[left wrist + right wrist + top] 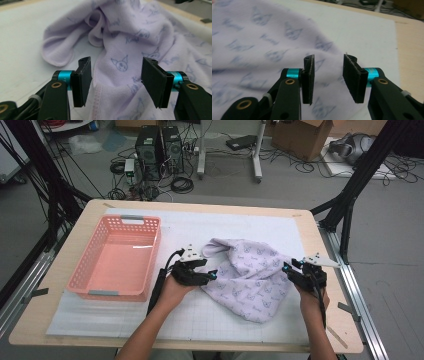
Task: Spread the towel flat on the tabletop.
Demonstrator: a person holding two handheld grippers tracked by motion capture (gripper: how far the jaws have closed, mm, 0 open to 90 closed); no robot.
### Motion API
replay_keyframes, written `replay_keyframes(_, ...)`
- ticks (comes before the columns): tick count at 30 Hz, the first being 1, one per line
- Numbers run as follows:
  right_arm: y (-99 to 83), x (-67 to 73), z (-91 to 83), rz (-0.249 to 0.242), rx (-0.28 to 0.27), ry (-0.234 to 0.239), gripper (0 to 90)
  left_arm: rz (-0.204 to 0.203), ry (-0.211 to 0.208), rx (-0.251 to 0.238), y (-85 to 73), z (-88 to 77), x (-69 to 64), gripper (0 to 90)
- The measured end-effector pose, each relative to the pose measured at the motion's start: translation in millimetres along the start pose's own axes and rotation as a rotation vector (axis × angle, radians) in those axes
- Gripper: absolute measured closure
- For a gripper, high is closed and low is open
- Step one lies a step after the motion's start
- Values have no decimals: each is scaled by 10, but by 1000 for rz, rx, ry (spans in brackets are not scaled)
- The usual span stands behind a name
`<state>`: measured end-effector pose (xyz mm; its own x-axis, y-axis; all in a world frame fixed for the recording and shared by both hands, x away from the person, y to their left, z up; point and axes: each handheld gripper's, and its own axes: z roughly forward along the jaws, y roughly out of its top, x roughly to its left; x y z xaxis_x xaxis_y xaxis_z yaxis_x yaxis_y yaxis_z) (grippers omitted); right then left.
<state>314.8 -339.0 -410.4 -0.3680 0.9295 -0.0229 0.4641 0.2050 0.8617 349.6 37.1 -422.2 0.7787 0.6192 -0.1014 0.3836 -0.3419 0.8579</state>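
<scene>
Two forearms enter from the near edge of the bench (75, 270), each hand carrying a two-jaw gripper.

Left gripper (214, 274): held over the white mat (125, 320) just right of the bench's middle, jaws pointing right toward the towel (250, 275). In the left gripper view the left gripper (116, 75) has its jaws standing well apart. The towel's stitched left hem (97, 100) lies below and beyond the gap. Neither pad presses on the fabric; nothing is gripped.

Right gripper (289, 267): held near the right edge of the bench, jaws pointing left at the towel's right side. In the right gripper view the right gripper (328, 75) has its jaws parted by a moderate gap. The towel (262, 50) lies under and behind that gap, and the pads are clear of it; nothing is gripped.

Towel: pale lilac with a printed cartoon pattern, lying on the mat between the two grippers, right of the bench's centre. Its upper left corner is bunched into a raised, rolled fold (97, 27); the lower part lies flatter, with its lowest corner pointing toward the near edge.

Basket (150, 265): pink, perforated, rectangular. It sits on the left half of the bench, partly on the mat, just left of the left hand and well apart from the towel.
</scene>
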Motion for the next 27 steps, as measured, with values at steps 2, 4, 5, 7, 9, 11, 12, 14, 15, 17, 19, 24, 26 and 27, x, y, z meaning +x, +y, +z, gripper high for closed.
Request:
replay_keyframes(2, -73, 48, -93, -11, 5, 30, 559, -4, 14, 42, -28, 90, 5, 365)
replay_keyframes(4, -163, 94, -183, -11, 15, 86, 485, -11, 13, 98, -60, 145, 2, 356)
replay_keyframes(5, -220, 125, -229, -12, 14, 129, 451, -12, 6, 119, -72, 161, -5, 360)
replay_keyframes(7, -337, 207, -312, -60, 27, 191, 424, 2, -26, 125, -100, 142, -18, 362)
replay_keyframes(9, -382, 257, -342, -90, 43, 209, 423, 0, -41, 114, -118, 124, -19, 367)
replay_keyframes(11, -442, 351, -386, -131, 59, 254, 419, -12, -37, 121, -191, 96, -14, 372)
replay_keyframes(12, -451, 365, -384, -133, 59, 260, 417, -7, -36, 128, -214, 96, -12, 372)
replay_keyframes(14, -468, 375, -371, -128, 65, 266, 404, -8, -37, 150, -232, 104, -16, 358)
replay_keyframes(15, -484, 388, -349, -123, 68, 276, 394, 6, -21, 150, -229, 97, -43, 359)
replay_keyframes(17, -510, 433, -324, -134, 78, 288, 393, 28, -13, 158, -233, 106, -62, 376)
replay_keyframes(19, -536, 503, -271, -163, 106, 299, 396, 47, 14, 171, -225, 89, -76, 459)
replay_keyframes(24, -549, 590, -191, -197, 158, 307, 617, 34, -25, 157, -273, 19, -107, 791)
replay_keyframes(26, -554, 626, -231, -239, 154, 336, 833, 18, -35, 138, -321, -46, -109, 829)
replay_keyframes(27, -552, 636, -248, -254, 156, 336, 845, 10, -39, 122, -342, -99, -121, 837)
